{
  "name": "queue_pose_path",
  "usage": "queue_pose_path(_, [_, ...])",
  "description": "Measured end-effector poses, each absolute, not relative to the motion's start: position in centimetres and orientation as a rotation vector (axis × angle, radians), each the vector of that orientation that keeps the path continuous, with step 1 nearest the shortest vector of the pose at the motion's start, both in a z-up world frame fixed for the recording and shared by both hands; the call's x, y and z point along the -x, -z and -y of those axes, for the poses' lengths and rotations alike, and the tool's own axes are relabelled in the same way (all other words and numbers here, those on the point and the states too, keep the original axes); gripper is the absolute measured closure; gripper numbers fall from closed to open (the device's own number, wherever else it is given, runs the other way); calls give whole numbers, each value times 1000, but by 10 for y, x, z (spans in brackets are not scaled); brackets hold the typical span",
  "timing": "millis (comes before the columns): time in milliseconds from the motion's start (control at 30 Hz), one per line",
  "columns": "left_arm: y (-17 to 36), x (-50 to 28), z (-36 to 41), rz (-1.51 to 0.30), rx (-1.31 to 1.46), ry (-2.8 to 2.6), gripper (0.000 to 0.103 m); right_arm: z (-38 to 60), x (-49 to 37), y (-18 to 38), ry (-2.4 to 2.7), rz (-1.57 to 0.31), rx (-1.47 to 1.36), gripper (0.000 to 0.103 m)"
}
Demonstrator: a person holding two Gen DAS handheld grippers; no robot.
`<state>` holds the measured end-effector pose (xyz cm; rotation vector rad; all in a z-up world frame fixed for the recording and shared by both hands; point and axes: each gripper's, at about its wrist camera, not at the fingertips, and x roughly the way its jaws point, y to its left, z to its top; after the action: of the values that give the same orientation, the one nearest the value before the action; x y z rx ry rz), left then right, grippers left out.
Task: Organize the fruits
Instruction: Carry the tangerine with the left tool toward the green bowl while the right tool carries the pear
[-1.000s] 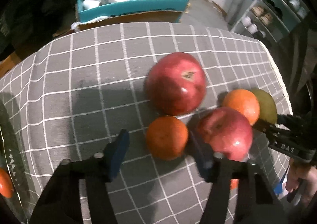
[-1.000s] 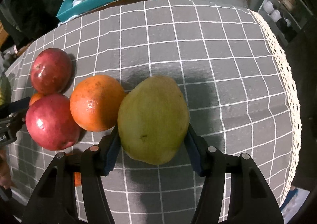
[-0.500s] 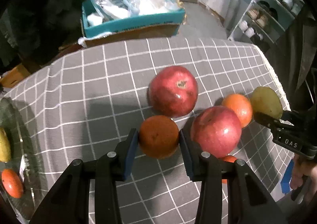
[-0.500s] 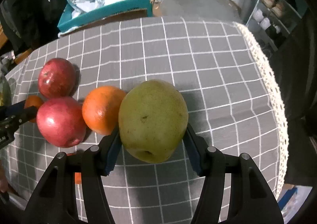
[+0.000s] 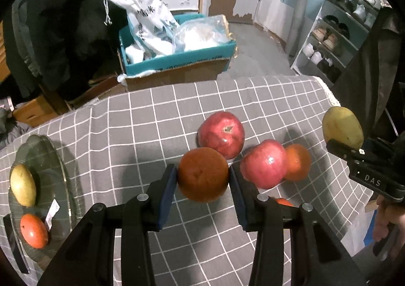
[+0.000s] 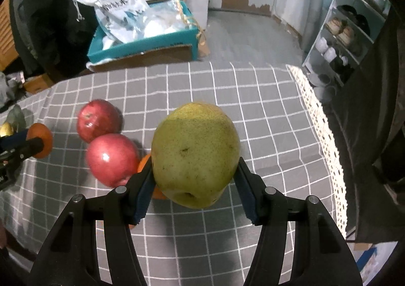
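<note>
Shown mid-transfer: both claws are loaded and clear of the desk [image 5: 126, 121], which is covered by a grey checked cloth. Left claw [image 5: 202, 182] is clamped on an orange [image 5: 202, 178], its blue pads pressing either flank; right claw [image 6: 195, 182] is clamped on a yellow-green pear [image 6: 196, 151] in the same way. Neither fruit touches the cloth, so the step in hand reads as the carry that follows a double pick.

Landmark: the glass plate [image 5: 54, 159] at the left edge of the left wrist view. It already bears a second pear [image 5: 22, 184] and a small orange fruit [image 5: 34, 230]. Well to the right of the plate lie two red apples [image 5: 221, 134] [image 5: 263, 163], touching, with another orange [image 5: 297, 165] on their far side from the plate.

Judged next move: carry both loads towards the plate, which seems the collecting point. This calls for lowering each fruit onto bare glass beside those already there, releasing only once it rests, since round fruit may roll off the shallow rim.
</note>
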<state>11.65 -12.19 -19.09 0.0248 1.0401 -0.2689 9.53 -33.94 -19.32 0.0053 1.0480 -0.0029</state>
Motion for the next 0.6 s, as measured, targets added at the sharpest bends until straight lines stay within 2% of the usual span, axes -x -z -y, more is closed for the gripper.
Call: queue_pose_path(600, [135, -88, 106, -916, -24, 242, 60, 319, -74, 131, -47, -889, -4, 44])
